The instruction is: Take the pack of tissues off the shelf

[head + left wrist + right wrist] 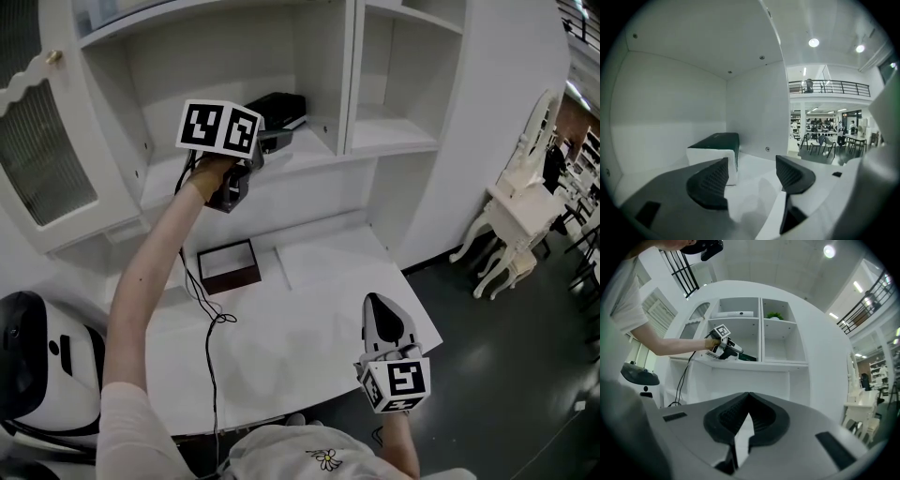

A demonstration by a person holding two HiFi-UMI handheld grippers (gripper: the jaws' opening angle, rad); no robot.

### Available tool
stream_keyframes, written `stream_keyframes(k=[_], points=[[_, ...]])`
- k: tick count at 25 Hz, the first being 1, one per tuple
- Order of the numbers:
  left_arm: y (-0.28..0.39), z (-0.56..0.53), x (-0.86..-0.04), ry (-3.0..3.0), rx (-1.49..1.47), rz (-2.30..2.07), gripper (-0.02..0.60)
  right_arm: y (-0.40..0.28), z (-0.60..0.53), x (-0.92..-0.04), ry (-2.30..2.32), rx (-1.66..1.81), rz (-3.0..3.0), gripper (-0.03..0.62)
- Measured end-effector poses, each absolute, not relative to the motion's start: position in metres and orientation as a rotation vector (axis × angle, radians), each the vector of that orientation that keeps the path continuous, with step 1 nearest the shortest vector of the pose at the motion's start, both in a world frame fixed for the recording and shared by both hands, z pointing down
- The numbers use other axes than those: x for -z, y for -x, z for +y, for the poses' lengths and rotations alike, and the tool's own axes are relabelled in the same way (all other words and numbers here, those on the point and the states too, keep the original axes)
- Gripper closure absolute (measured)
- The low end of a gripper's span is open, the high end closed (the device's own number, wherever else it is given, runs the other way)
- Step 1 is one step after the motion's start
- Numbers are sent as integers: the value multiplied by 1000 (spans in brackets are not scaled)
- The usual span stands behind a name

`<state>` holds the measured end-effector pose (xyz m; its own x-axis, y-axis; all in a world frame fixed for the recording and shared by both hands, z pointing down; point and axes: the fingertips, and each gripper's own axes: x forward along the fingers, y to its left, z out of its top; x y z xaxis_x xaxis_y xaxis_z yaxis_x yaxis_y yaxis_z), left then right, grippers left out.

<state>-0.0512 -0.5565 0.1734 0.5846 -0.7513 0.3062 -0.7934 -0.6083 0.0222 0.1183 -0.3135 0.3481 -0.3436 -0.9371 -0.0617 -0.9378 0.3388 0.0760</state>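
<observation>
The pack of tissues (281, 108), dark on top with white sides, lies on the shelf (169, 183) in the back right corner of the left compartment. My left gripper (273, 142) reaches into that compartment, just in front of the pack. In the left gripper view the pack (717, 149) sits ahead and to the left of the open left gripper (750, 173), with nothing between the pads. The right gripper (377, 305) hangs low over the white desk, shut and empty; its pads meet in the right gripper view (748, 401).
A dark open box (228, 266) and a black cable (211, 319) lie on the desk (309, 309). A lattice cabinet door (37, 141) stands open at left. The shelf divider (349, 75) rises right of the pack. White furniture (520, 216) stands on the floor at right.
</observation>
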Motion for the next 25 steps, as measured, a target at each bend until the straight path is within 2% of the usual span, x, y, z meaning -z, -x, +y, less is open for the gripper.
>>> stream_keyframes(k=[4, 6, 10, 17, 25], points=[[65, -552, -161, -2669, -312, -1414, 257, -119, -311, -351, 1792, -141, 2564, 591], [78, -558, -152, -2644, -235, -1517, 194, -116, -311, -351, 1773, -126, 2565, 591], [89, -571, -152, -2605, -217, -1554, 158, -108, -308, -349, 1734, -135, 2575, 591], [97, -592, -164, -2593, -312, -1457, 158, -128, -309, -354, 1786, -101, 2539, 591], [122, -612, -161, -2528, -226, -1457, 158, -135, -323, -360, 1790, -53, 2530, 591]])
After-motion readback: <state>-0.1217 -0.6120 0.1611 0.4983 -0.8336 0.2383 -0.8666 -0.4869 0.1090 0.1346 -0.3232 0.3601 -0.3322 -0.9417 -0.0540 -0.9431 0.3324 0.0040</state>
